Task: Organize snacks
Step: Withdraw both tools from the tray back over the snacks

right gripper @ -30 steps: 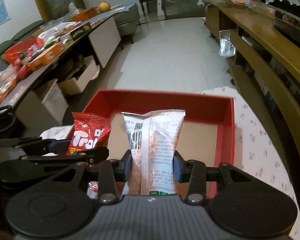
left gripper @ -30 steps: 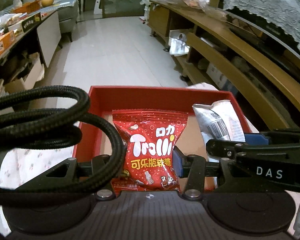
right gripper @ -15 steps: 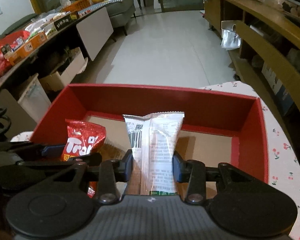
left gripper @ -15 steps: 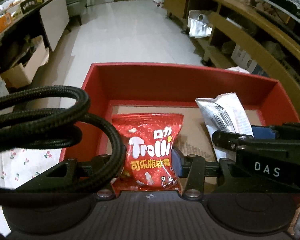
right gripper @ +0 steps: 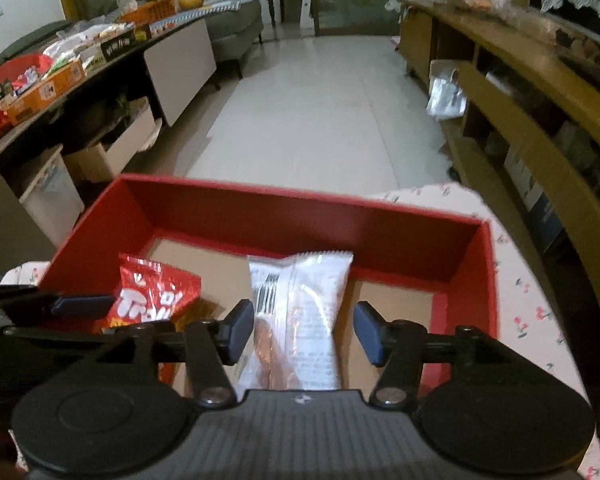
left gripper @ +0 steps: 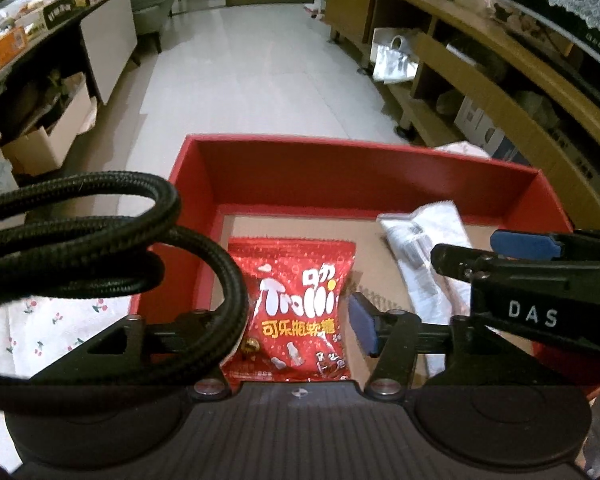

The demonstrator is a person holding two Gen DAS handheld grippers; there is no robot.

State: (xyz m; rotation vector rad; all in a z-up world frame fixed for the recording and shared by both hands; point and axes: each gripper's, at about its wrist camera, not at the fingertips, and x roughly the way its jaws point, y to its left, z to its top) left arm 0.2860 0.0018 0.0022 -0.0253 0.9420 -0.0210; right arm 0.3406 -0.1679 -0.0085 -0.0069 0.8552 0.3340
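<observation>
A red Trolli gummy bag (left gripper: 296,308) lies in the red box (left gripper: 364,168) on its cardboard floor, between the open fingers of my left gripper (left gripper: 300,328). A black cable hides the left finger. A white snack packet (right gripper: 300,320) lies in the same red box (right gripper: 300,208), between the open pads of my right gripper (right gripper: 304,332), which do not touch it. The white packet also shows in the left wrist view (left gripper: 424,252), and the Trolli bag in the right wrist view (right gripper: 156,300). Both grippers hang over the box's near side.
The box sits on a cherry-print cloth (right gripper: 524,320). A long wooden shelf unit (right gripper: 540,92) runs along the right. A cluttered counter (right gripper: 60,68) with snack boxes runs along the left. Tiled floor (right gripper: 320,112) lies beyond the box.
Both grippers have opened and let go of their bags, which now rest in the red box. The grippers have moved down and closer over the box.
</observation>
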